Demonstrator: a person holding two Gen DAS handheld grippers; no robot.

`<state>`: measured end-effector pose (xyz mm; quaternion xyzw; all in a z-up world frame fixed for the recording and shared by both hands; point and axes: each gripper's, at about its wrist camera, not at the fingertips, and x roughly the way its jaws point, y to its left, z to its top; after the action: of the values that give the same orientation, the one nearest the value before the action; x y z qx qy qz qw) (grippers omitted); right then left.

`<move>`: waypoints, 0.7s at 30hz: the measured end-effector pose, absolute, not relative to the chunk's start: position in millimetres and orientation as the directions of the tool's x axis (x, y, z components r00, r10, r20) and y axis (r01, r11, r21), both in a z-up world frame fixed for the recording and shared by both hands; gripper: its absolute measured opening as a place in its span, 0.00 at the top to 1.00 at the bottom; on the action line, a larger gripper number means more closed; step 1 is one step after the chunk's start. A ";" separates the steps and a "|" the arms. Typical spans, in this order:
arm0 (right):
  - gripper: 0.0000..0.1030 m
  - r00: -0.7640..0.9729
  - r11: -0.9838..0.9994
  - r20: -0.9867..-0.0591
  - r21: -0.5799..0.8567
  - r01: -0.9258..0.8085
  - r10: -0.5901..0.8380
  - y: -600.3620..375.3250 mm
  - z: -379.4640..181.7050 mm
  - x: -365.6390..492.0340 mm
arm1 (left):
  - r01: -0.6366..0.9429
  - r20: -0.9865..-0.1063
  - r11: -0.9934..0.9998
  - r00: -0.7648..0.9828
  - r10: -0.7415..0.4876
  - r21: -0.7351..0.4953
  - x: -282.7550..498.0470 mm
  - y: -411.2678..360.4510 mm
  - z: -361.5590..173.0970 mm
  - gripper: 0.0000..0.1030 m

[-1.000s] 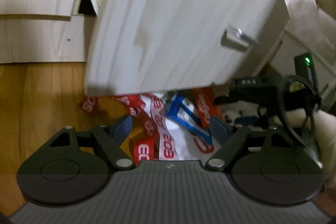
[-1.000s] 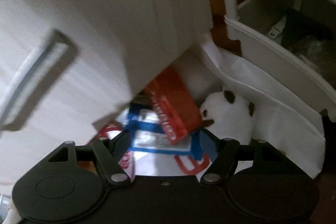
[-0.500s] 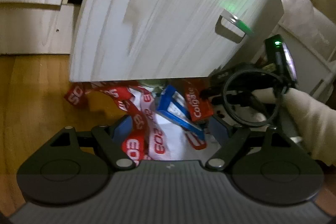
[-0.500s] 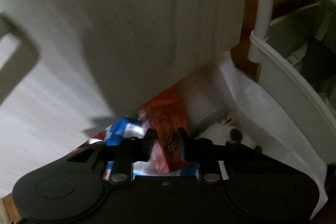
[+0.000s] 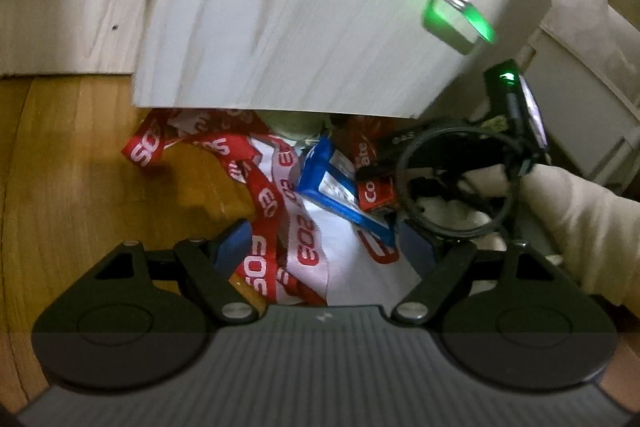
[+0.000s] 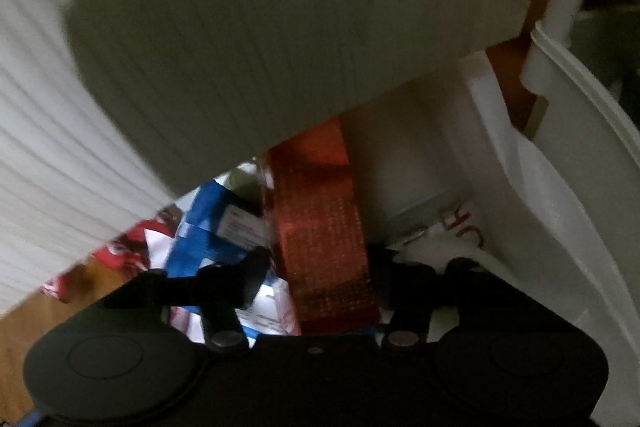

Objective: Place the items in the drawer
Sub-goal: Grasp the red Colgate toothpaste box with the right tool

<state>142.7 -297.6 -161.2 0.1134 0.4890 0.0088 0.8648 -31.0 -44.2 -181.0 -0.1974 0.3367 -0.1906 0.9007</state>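
A honey-coloured wooden plank floor (image 5: 72,163) carries a white plastic bag printed with red letters (image 5: 320,243), its red strips (image 5: 146,151) trailing left, and a blue rectangular box (image 5: 332,183) on the bag.

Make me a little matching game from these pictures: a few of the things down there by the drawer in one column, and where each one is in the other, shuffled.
Things:
1. red toothpaste box
2. blue box
3. red lanyard
4. drawer handle

Places or states:
a. lit by a green glow
b. lying on the white bag, not gripped
c. clamped in the right gripper
d. trailing over the wooden floor

Pairs: 1-c, 2-b, 3-d, 4-a
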 end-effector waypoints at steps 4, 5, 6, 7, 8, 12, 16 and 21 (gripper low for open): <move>0.56 0.444 0.940 -0.877 0.290 0.180 0.185 -294.3 -155.2 136.2 | 0.212 -0.522 0.841 0.701 -0.486 -0.497 -28.9 -40.0 -181.9 0.22; 0.56 0.420 0.922 -0.881 0.328 0.206 0.220 -293.3 -156.4 132.2 | 0.219 -0.526 0.845 0.699 -0.485 -0.488 -28.7 -41.1 -181.9 0.22; 0.57 0.396 0.899 -0.881 0.369 0.235 0.258 -292.3 -158.4 127.7 | 0.228 -0.531 0.850 0.696 -0.484 -0.475 -28.4 -42.7 -181.7 0.22; 0.57 0.374 0.883 -0.883 0.393 0.257 0.284 -290.2 -160.8 122.3 | 0.242 -0.536 0.853 0.690 -0.486 -0.462 -28.4 -44.8 -181.2 0.22; 0.57 0.354 0.871 -0.885 0.408 0.275 0.303 -287.5 -163.3 116.5 | 0.255 -0.540 0.856 0.685 -0.489 -0.450 -28.4 -46.9 -180.7 0.22; 0.58 0.300 0.870 -0.893 0.416 0.266 0.336 -274.1 -166.1 96.3 | 0.270 -0.568 0.862 0.662 -0.489 -0.428 -27.8 -52.3 -183.9 0.22; 0.58 0.323 0.878 -0.886 0.417 0.237 0.334 -268.8 -151.3 89.1 | 0.275 -0.599 0.864 0.631 -0.493 -0.422 -27.9 -56.0 -191.0 0.21; 0.51 0.351 0.887 -0.876 0.416 0.200 0.332 -262.2 -132.8 80.1 | 0.285 -0.630 0.873 0.608 -0.484 -0.397 -26.0 -62.3 -197.3 0.21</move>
<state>80.1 -262.2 -132.8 0.2338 0.5681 0.0418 0.7880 -26.0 -62.3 -197.3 -0.1291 0.3864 -0.2167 0.8872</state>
